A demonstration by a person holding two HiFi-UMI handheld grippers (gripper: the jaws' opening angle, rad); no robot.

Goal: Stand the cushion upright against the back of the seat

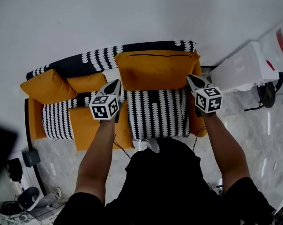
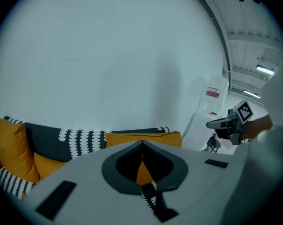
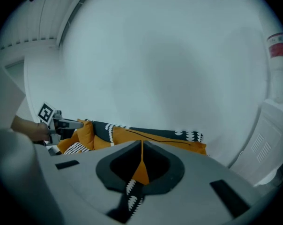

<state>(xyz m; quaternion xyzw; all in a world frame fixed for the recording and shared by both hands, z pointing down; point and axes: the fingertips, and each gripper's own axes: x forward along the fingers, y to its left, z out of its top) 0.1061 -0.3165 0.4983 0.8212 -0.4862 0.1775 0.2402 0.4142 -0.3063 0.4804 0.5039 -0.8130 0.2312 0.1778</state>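
Orange cushion (image 1: 156,70) — upright, against seat back (image 1: 97,59)

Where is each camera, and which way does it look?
Head view: on the person's head, looking down at the sofa and orange cushion; forearms, left gripper and right gripper show.
Left gripper view: on the left gripper, facing the sofa along its shut jaws; right gripper shows.
Right gripper view: on the right gripper, facing likewise; left gripper shows.
Shared: all see the orange cushion.

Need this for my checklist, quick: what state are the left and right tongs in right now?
Left tongs: closed, nothing held.
Right tongs: closed, nothing held.
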